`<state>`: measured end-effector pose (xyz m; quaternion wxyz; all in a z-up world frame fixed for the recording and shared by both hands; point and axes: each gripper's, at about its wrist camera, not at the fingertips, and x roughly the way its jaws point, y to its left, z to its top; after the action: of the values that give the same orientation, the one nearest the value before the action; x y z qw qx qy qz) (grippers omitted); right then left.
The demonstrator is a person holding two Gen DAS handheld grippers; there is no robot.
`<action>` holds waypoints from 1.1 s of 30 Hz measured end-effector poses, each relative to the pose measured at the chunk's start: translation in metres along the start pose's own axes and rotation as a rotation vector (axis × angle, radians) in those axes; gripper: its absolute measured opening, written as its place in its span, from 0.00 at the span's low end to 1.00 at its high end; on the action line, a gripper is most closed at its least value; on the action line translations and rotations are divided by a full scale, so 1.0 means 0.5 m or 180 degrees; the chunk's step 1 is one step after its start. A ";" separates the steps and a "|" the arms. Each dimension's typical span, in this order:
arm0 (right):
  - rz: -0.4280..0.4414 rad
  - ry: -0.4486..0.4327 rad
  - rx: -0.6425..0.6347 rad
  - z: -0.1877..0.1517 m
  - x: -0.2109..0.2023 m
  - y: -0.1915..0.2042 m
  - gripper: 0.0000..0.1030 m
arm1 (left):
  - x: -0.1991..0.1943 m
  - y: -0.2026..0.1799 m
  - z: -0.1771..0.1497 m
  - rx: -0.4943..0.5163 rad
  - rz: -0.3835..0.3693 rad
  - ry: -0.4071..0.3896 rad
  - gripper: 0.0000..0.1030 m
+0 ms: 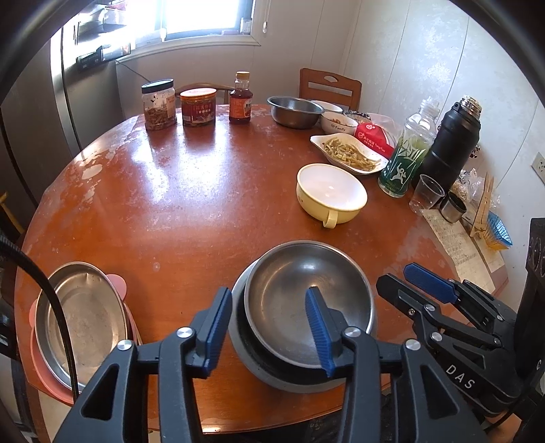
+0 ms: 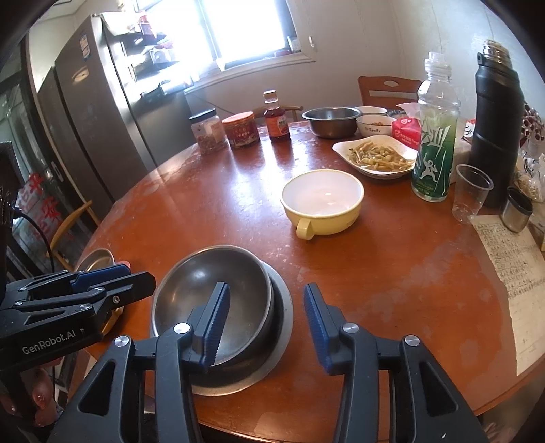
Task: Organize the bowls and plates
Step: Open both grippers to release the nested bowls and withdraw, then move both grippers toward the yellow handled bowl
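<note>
Daylight from the overexposed window (image 1: 204, 15) glares off the table (image 1: 177, 177); fisheye bends edges, corners vignette black.

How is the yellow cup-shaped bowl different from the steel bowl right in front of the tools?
The yellow bowl is pale yellow with a white inside; the steel bowl is bare grey metal. The yellow bowl has a loop handle; the steel bowl shows none. The yellow bowl stands alone on the table; the steel bowl is nested in another metal dish. Both are upright and empty.

A round wooden table (image 1: 177, 191) carries nested steel bowls (image 1: 306, 296), a steel plate (image 1: 81, 320), a yellow cup (image 1: 330, 192), jars (image 1: 160, 104), a thermos (image 1: 449, 143) and paper (image 2: 511, 272).
</note>
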<state>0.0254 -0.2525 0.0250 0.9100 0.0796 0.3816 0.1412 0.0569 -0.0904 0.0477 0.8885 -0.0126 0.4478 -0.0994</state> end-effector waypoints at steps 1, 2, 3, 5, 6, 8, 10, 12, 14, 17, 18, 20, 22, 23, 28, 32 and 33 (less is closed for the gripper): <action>-0.0014 -0.0006 -0.0011 0.001 -0.001 -0.001 0.45 | -0.001 -0.001 0.001 0.0004 -0.0001 -0.0006 0.46; -0.0015 -0.0012 -0.0006 0.002 -0.002 -0.002 0.45 | -0.002 -0.002 0.002 0.0010 -0.0002 -0.0011 0.46; -0.0013 -0.0015 0.0000 0.002 -0.003 -0.004 0.45 | -0.002 -0.003 0.003 0.0010 -0.0005 -0.0015 0.46; -0.0007 -0.0017 0.0008 0.003 -0.003 -0.007 0.46 | -0.001 -0.006 0.005 0.0015 -0.0002 -0.0017 0.47; -0.0013 -0.0016 0.0014 0.003 -0.003 -0.008 0.46 | -0.001 -0.008 0.007 0.0018 0.0003 -0.0018 0.47; -0.0007 -0.0023 0.0023 0.005 -0.003 -0.013 0.46 | 0.000 -0.011 0.011 0.0029 0.0006 -0.0018 0.47; -0.0019 -0.0029 0.0036 0.009 -0.003 -0.017 0.46 | 0.002 -0.014 0.016 0.0042 0.0007 -0.0017 0.47; -0.0021 -0.0038 0.0059 0.012 -0.003 -0.024 0.46 | 0.005 -0.017 0.023 0.0055 0.0018 -0.0022 0.47; -0.0020 -0.0044 0.0068 0.016 -0.004 -0.029 0.46 | 0.006 -0.019 0.029 0.0065 0.0022 -0.0024 0.47; -0.0028 -0.0054 0.0099 0.022 -0.003 -0.040 0.46 | 0.011 -0.026 0.039 0.0083 0.0028 -0.0025 0.47; -0.0038 -0.0056 0.0105 0.026 -0.002 -0.043 0.46 | 0.015 -0.029 0.043 0.0096 0.0020 -0.0023 0.47; -0.0046 -0.0065 0.0115 0.031 -0.002 -0.048 0.46 | 0.020 -0.034 0.051 0.0109 0.0021 -0.0013 0.48; -0.0052 -0.0068 0.0128 0.038 0.002 -0.054 0.47 | 0.027 -0.040 0.060 0.0128 0.0019 -0.0007 0.48; -0.0056 -0.0069 0.0133 0.041 0.002 -0.058 0.47 | 0.031 -0.043 0.065 0.0137 0.0020 -0.0005 0.48; -0.0089 -0.0104 0.0195 0.057 0.011 -0.077 0.58 | 0.047 -0.055 0.088 0.0177 0.0008 -0.0010 0.50; -0.0118 -0.0089 0.0227 0.065 0.021 -0.092 0.58 | 0.065 -0.062 0.104 0.0201 0.0024 0.0010 0.51; -0.0115 -0.0090 0.0239 0.067 0.023 -0.096 0.58 | 0.069 -0.063 0.108 0.0207 0.0021 0.0020 0.51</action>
<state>0.0663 -0.2955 0.0286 0.9141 0.1088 0.3751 0.1092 0.1150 -0.1316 0.0561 0.8873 0.0181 0.4472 -0.1110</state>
